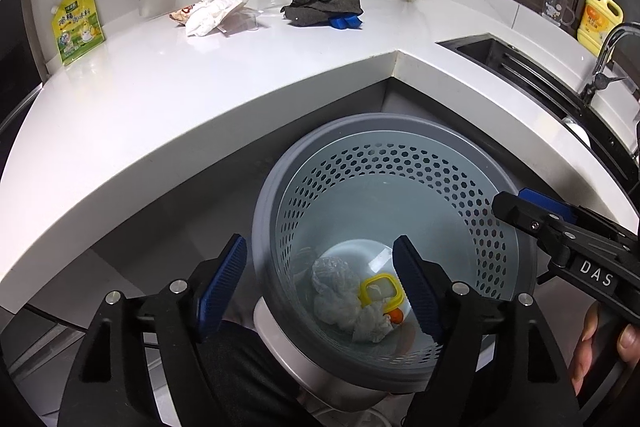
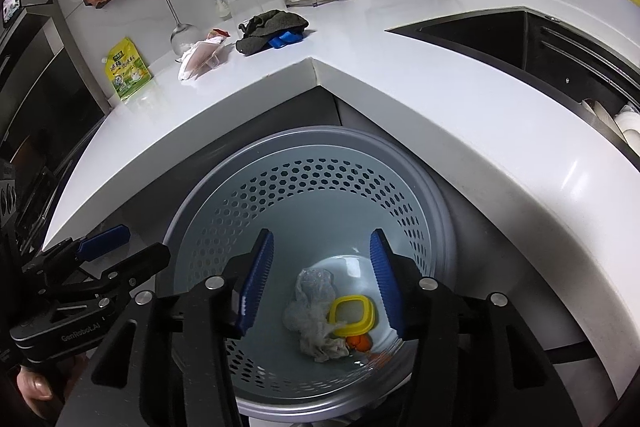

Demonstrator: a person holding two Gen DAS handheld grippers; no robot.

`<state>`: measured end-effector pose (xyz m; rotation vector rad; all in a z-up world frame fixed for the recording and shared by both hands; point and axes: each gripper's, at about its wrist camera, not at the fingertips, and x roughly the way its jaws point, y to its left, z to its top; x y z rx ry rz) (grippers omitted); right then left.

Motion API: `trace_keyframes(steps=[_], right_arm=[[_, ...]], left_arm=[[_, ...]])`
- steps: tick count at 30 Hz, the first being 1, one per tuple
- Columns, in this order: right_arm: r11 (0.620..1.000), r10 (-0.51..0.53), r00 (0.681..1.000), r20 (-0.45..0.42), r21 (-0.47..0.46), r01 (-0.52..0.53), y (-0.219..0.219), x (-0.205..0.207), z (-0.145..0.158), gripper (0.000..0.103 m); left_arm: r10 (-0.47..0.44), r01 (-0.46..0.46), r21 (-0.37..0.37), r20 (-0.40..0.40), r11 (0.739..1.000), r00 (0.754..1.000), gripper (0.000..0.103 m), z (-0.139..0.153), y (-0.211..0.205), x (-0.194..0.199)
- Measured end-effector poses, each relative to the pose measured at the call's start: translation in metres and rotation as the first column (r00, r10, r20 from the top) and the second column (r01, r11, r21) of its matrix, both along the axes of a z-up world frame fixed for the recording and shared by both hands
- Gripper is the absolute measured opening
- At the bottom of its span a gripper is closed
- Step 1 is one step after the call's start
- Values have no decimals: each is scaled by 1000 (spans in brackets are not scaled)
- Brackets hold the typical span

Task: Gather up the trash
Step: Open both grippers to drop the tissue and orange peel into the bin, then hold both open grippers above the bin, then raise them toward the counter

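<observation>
A grey perforated trash bin (image 1: 260, 227) (image 2: 192, 211) stands on the floor below the inner corner of the white counter. At its bottom lie a crumpled white wad (image 1: 336, 291) (image 2: 316, 307), a yellow square lid (image 1: 380, 291) (image 2: 352, 315) and a small orange scrap (image 1: 396, 315) (image 2: 358, 342). My left gripper (image 1: 321, 247) (image 2: 142, 243) hangs open over the bin's left rim with nothing between its blue pads. My right gripper (image 2: 321, 239) (image 1: 520, 201) hangs open above the bin's mouth, also holding nothing. A crumpled wrapper with a white bag (image 1: 208, 13) (image 2: 202, 57) lies on the counter at the back.
A green-yellow seasoning pouch (image 1: 76, 27) (image 2: 126, 69) leans at the counter's back left. A grey cloth over something blue (image 1: 320, 7) (image 2: 268, 27) lies near the corner. The sink (image 1: 520, 67) (image 2: 500, 39) is at the right, with a yellow soap bottle (image 1: 600, 23) behind it.
</observation>
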<state>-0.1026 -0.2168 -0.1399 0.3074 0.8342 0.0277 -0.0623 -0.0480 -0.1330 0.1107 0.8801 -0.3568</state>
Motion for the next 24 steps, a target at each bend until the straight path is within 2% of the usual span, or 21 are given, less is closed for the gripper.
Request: trace_keyframes(steps=[6, 8, 24], right_arm=[[1000, -4, 1000, 0, 1, 4, -1, 0, 0, 52], [1000, -7, 1000, 3, 1, 7, -2, -1, 2, 53], [1000, -11, 1000, 4, -1, 11, -1, 0, 4, 59]], left_arm=[[6, -6, -3, 10, 1000, 1000, 80, 3, 2, 0], [11, -11, -4, 15, 1000, 1000, 85, 4, 3, 0], [36, -36, -23, 25, 999, 999, 91, 7, 12, 4]])
